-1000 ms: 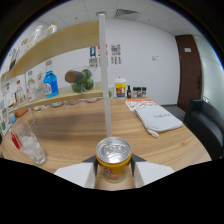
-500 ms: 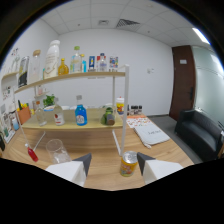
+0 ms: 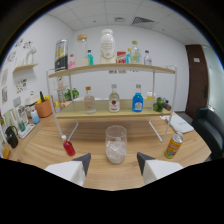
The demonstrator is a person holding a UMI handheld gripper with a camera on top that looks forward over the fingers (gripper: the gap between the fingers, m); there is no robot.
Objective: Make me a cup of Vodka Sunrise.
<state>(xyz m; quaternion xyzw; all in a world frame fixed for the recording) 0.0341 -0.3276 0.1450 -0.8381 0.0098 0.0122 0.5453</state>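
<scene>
A wooden surface (image 3: 100, 145) carries a two-tier white-framed rack (image 3: 112, 92) with wooden shelves. Its top shelf holds a dark bottle (image 3: 61, 55), a large white jug (image 3: 107, 46) and smaller bottles whose labels cannot be read; the lower shelf holds a clear bottle (image 3: 89, 100), a red-labelled bottle (image 3: 114, 99), a blue bottle (image 3: 138, 98) and some green fruit (image 3: 160, 104).

Just ahead of the tool (image 3: 113, 161) stands a clear glass (image 3: 116, 144) — upright, with ice in its lower part, resting on the surface. The tool's two fingers are spread apart, holding nothing, their tips either side of the glass's foot without touching it.

To the right of the glass stands a yellow can (image 3: 173, 145), tilted in this wide view. To the left lies a small red-ended item (image 3: 69, 147) — too small to identify.
</scene>
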